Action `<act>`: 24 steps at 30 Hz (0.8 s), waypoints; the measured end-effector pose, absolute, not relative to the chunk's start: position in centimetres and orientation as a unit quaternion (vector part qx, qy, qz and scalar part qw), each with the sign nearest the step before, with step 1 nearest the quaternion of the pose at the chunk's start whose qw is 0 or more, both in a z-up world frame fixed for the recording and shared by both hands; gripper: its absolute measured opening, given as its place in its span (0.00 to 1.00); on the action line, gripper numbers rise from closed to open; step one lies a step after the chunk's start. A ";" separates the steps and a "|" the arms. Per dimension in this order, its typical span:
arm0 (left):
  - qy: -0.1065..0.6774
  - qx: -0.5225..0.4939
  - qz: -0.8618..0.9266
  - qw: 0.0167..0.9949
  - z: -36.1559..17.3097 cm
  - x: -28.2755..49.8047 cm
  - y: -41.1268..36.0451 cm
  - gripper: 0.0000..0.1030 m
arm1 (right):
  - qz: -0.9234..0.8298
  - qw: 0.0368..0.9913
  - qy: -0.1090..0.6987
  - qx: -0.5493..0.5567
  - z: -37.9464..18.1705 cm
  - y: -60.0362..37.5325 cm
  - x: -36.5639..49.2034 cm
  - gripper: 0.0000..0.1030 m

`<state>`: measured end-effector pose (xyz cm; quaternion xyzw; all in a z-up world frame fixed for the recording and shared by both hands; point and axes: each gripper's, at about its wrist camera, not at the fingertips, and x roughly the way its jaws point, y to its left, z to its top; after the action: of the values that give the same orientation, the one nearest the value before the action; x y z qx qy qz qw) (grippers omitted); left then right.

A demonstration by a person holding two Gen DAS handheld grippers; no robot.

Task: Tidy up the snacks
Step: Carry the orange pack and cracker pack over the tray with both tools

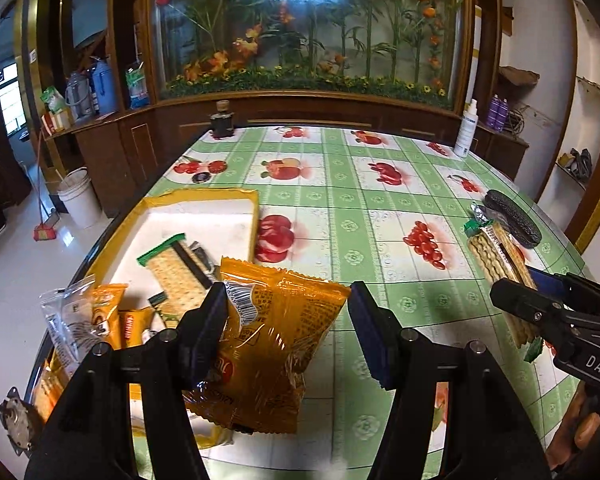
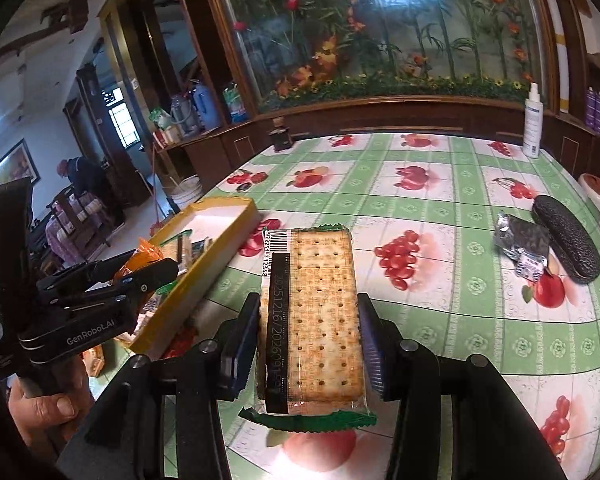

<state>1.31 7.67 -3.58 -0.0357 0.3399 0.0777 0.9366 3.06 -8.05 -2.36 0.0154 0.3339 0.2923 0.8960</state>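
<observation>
In the left wrist view my left gripper is shut on an orange snack packet, held above the near corner of a yellow-rimmed tray. Inside the tray lie a cracker packet and several small orange and clear packets. My right gripper is shut on a long cracker packet with green ends, held above the tablecloth to the right of the tray. Each gripper shows in the other's view: the right gripper at the right edge, the left gripper over the tray.
The table wears a green fruit-print cloth. A black textured case and a silver foil packet lie at the right. A white spray bottle and a small dark bottle stand along the far edge.
</observation>
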 end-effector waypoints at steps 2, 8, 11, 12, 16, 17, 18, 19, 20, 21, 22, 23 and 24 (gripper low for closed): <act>0.339 -0.038 0.086 0.936 -3.7 1.1 8.4 0.59 | 0.302 0.893 0.333 0.014 -2.2 -7.3 2.9 0.46; 0.337 -0.048 0.108 0.934 -3.7 0.4 10.5 0.59 | 0.329 0.882 0.336 0.006 -2.1 -4.6 2.8 0.46; 0.336 -0.052 0.117 0.933 -3.8 0.1 11.4 0.59 | 0.341 0.878 0.337 -0.001 -2.1 -3.2 2.8 0.46; 0.336 -0.053 0.119 0.933 -3.8 0.1 11.7 0.59 | 0.344 0.876 0.337 -0.003 -2.1 -2.8 2.8 0.46; 0.336 -0.059 0.128 0.931 -3.9 -0.1 12.7 0.59 | 0.359 0.871 0.336 -0.013 -2.0 -1.0 2.8 0.46; 0.335 -0.061 0.130 0.931 -3.9 -0.2 12.9 0.59 | 0.362 0.869 0.337 -0.015 -2.0 -0.5 2.8 0.46; 0.335 -0.063 0.132 0.931 -4.0 -0.2 13.2 0.59 | 0.365 0.867 0.338 -0.018 -2.1 -0.1 3.0 0.46; 0.335 -0.064 0.135 0.930 -4.0 -0.3 13.4 0.59 | 0.368 0.866 0.339 -0.020 -2.2 0.4 3.1 0.46; 0.335 -0.066 0.136 0.930 -4.1 -0.3 13.7 0.59 | 0.371 0.864 0.339 -0.021 -2.2 0.7 3.1 0.46; 0.336 -0.068 0.138 0.929 -4.2 -0.3 13.9 0.59 | 0.374 0.862 0.340 -0.023 -2.3 1.2 3.1 0.46; 0.337 -0.070 0.140 0.928 -4.3 -0.3 14.2 0.59 | 0.378 0.860 0.342 -0.023 -2.4 1.7 3.2 0.46; 0.338 -0.072 0.143 0.927 -4.5 -0.3 14.4 0.59 | 0.381 0.859 0.343 -0.024 -2.4 2.1 3.3 0.46; 0.339 -0.074 0.144 0.927 -4.6 -0.4 14.7 0.59 | 0.384 0.857 0.344 -0.025 -2.5 2.6 3.4 0.46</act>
<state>-0.36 14.69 -4.57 -0.0738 0.3392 0.1442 0.9267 3.35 2.61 -2.47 -0.0250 0.3437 0.3837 0.8567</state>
